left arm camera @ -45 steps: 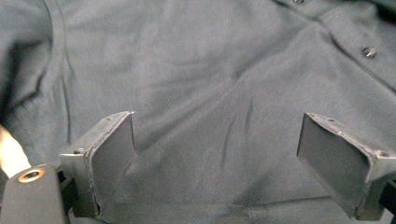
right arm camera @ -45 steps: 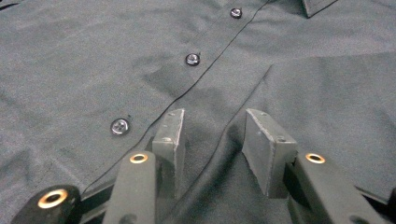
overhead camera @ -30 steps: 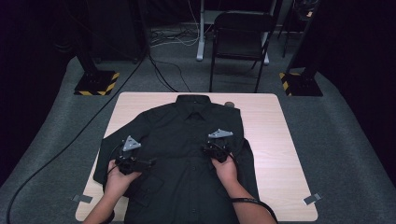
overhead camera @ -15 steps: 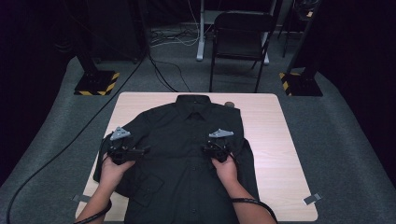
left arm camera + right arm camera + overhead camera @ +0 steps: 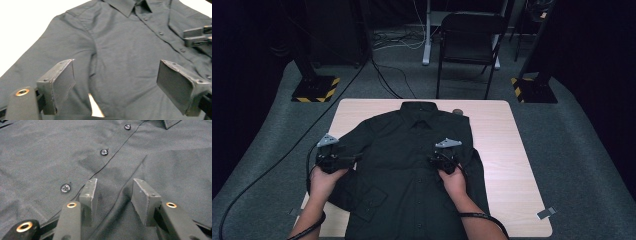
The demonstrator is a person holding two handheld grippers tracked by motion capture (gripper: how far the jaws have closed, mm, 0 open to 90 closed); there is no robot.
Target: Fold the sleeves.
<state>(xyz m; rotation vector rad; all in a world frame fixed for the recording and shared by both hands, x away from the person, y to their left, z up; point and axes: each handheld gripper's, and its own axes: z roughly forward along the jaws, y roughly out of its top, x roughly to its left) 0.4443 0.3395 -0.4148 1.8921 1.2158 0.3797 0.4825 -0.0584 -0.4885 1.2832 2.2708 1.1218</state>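
A dark button-up shirt point(image 5: 412, 165) lies face up on the light wooden table point(image 5: 512, 150), collar toward the far edge. My left gripper point(image 5: 354, 159) hovers over the shirt's left sleeve and side point(image 5: 120, 50). Its jaws point(image 5: 116, 62) stand wide and have just been closing a little, with nothing between them. My right gripper point(image 5: 438, 159) rests on the shirt front beside the button placket point(image 5: 103, 152). Its jaws point(image 5: 115, 182) are partly apart, tips down on the cloth, with a soft crease running between them. From the left gripper view the right gripper point(image 5: 197, 36) sits at the far right.
A black chair point(image 5: 469, 45) stands beyond the table's far edge. Two posts with yellow-and-black striped bases point(image 5: 314, 89) point(image 5: 532, 90) flank it. A thick cable point(image 5: 272, 170) runs across the grey floor at the left. A small round object point(image 5: 457, 111) lies near the collar.
My left gripper has moved left and a little up, from the shirt's body out over the sleeve. The right gripper has stayed in place.
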